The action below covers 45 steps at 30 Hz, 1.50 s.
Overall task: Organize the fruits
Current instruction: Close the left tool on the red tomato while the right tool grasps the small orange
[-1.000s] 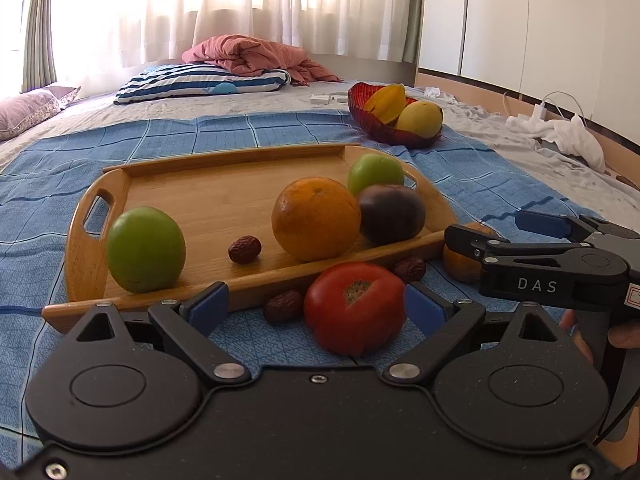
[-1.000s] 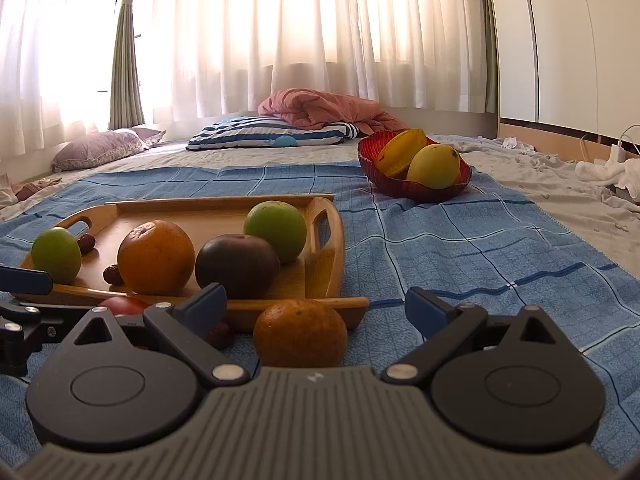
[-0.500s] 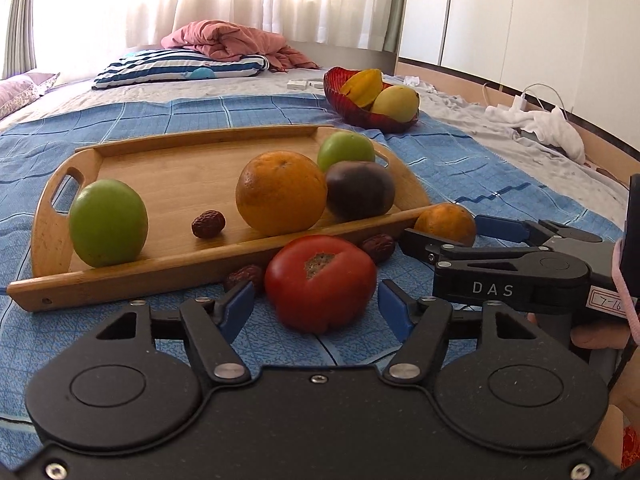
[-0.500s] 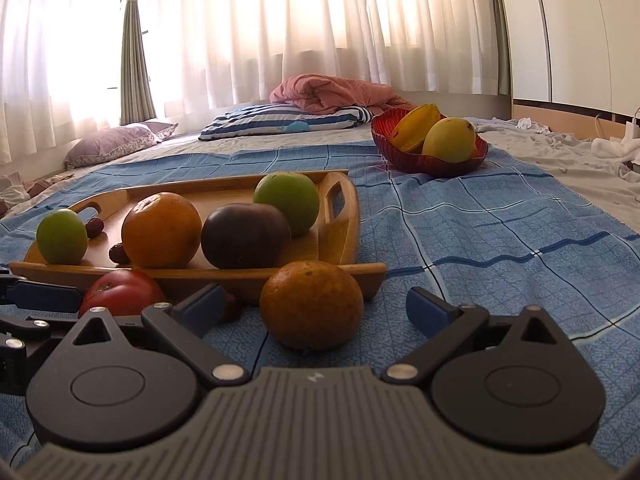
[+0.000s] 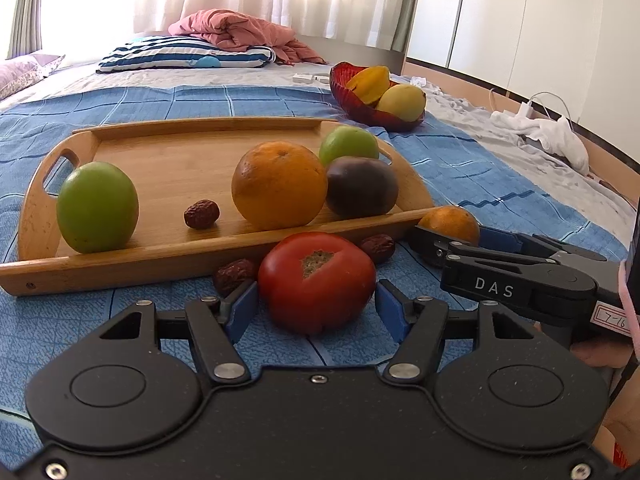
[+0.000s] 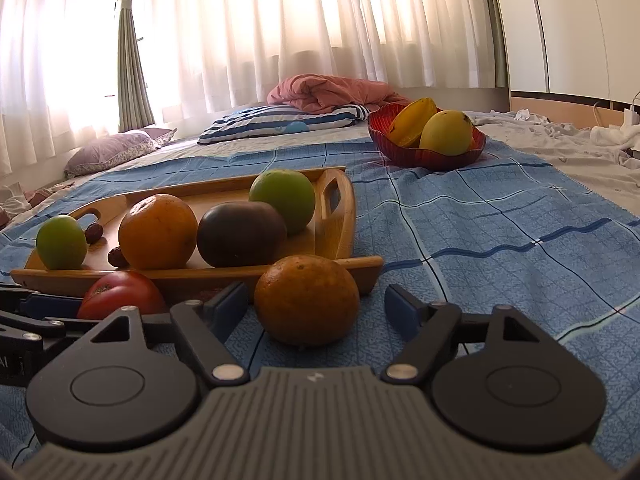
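A red tomato [image 5: 316, 280] lies on the blue cloth just in front of the wooden tray [image 5: 168, 248]. My left gripper [image 5: 316, 308] is shut on it, with a blue pad against each side. Right of it, a small orange [image 6: 306, 300] sits at the tray's near corner between the fingers of my right gripper [image 6: 316, 308]. Those jaws are closing, and a gap still shows at the right pad [image 6: 400, 312]. On the tray are two green fruits [image 5: 98, 206], a big orange [image 5: 280, 184], a dark purple fruit [image 5: 362, 186] and a dried date [image 5: 202, 214].
Two more dates [image 5: 234, 274] lie on the cloth by the tomato. A red bowl [image 6: 420, 156] with a mango and a starfruit stands further back on the right. Pillows and a pink blanket lie at the far end. White clothes and a cable are at the right.
The left jaws closed in from wide open until the pads met the tomato. The right jaws narrowed around the small orange. Both hands stayed almost in place.
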{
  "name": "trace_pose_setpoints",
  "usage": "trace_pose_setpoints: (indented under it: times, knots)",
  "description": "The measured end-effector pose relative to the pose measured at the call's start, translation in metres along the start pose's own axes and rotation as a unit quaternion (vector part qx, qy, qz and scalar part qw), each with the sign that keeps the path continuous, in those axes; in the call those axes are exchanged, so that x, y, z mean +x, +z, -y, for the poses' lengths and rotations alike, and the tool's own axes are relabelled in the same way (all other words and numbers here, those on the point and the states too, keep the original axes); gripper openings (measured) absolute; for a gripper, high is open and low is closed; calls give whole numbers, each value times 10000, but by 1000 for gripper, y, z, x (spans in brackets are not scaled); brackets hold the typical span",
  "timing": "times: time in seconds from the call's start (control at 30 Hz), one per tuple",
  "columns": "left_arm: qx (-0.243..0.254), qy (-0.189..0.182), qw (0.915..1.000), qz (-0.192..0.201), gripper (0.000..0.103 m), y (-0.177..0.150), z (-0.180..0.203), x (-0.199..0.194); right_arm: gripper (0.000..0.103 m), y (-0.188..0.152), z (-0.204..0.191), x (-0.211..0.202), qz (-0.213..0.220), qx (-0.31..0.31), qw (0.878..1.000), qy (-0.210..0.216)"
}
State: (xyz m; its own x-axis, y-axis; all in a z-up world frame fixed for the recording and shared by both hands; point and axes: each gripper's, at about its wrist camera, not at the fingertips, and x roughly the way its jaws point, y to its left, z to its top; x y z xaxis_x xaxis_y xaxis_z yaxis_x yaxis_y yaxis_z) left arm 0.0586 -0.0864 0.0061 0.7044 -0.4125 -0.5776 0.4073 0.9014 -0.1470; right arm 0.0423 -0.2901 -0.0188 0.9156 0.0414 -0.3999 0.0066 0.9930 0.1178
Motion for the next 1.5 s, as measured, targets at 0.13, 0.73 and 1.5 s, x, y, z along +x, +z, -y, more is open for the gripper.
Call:
trace_pose_setpoints:
  times: [0.13, 0.73, 1.5]
  knots:
    - [-47, 46, 10000, 14, 68, -1, 4, 3, 76, -1, 1, -1, 22, 34, 10000, -17]
    - [-348, 640, 9972, 188, 66, -4, 21, 11, 58, -3, 5, -5, 166, 82, 9997, 168]
    - [339, 818, 9956, 295, 63, -18, 36, -11, 57, -2, 1, -5, 171, -26, 9998, 95]
